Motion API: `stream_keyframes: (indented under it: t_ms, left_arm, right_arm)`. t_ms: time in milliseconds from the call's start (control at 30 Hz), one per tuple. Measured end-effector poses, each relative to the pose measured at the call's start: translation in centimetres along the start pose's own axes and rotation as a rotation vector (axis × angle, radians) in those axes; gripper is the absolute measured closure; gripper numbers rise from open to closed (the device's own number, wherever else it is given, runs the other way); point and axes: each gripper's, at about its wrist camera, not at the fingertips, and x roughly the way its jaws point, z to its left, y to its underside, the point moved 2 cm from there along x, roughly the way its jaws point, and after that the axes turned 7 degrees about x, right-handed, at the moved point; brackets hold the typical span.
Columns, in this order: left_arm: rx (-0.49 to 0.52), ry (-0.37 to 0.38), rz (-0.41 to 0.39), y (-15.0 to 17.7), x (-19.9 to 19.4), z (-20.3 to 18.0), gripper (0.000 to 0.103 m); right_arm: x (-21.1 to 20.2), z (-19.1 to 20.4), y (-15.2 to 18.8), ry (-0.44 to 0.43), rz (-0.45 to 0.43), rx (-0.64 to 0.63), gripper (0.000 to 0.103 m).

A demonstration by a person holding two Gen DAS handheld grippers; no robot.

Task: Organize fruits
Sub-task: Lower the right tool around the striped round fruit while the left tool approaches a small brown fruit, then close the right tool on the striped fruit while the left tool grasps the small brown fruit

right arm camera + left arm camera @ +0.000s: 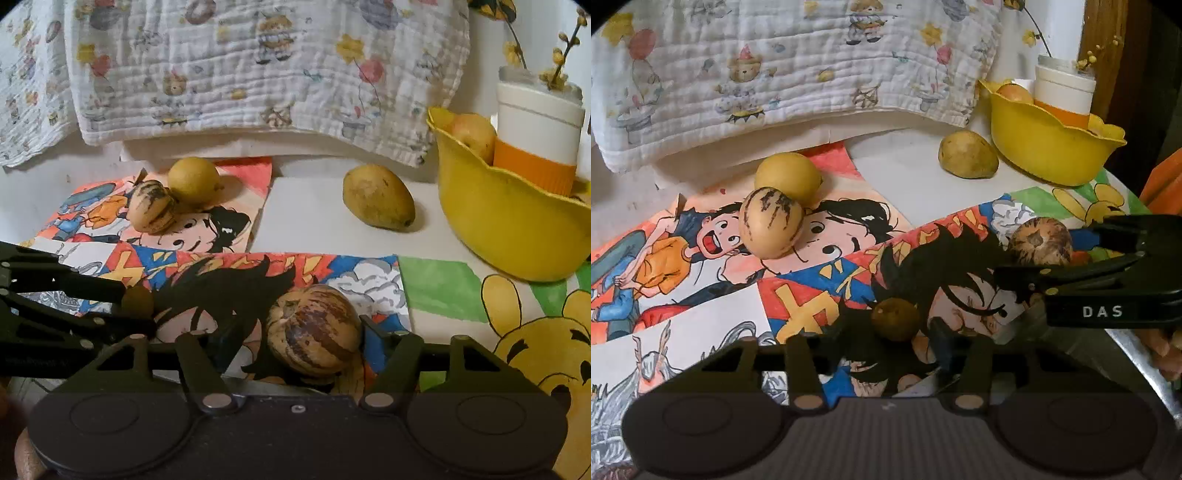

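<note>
Both grippers closing in on fruit, with slips the main risk

The striped melon (314, 330) lies near on the drawings (240, 269), between the spread fingers of the right gripper (295, 339); I cannot tell whether they touch it. Round and smooth, it could squirt out if squeezed off-centre. To its left, the left gripper (871, 332) brackets a small brown fruit (895, 319), jaws spread; the two tools sit near enough to collide. Farther off rest a second striped fruit (151, 212) touching a yellow one (194, 181), a mango (378, 197), and the yellow bowl (498, 229) at far right.
</note>
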Motion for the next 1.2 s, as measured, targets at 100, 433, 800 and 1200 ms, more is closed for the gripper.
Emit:
stream_keyframes:
  t_ms: [100, 433, 800, 1200]
  left_arm:
    - [-0.002, -0.002, -0.006, 0.0, 0.1, 0.2, 0.062]
    - [-0.013, 0.009, -0.02, 0.0, 0.2, 0.3, 0.071]
    - [-0.031, 0.015, -0.044, 0.6, -2.5, 0.6, 0.072]
    - [-0.026, 0.003, -0.037, 3.4, -5.9, -0.2, 0.072]
  right_arm:
    - [0.1, 0.0, -0.1, 0.003, -0.003, 0.004, 0.038]
    - [0.2, 0.1, -0.1, 0.002, -0.016, 0.003, 0.049]
    - [-1.9, 1.6, 0.4, -0.052, -0.074, -0.053, 0.05]
    - [-5.9, 3.9, 1.9, -0.137, -0.077, -0.098, 0.05]
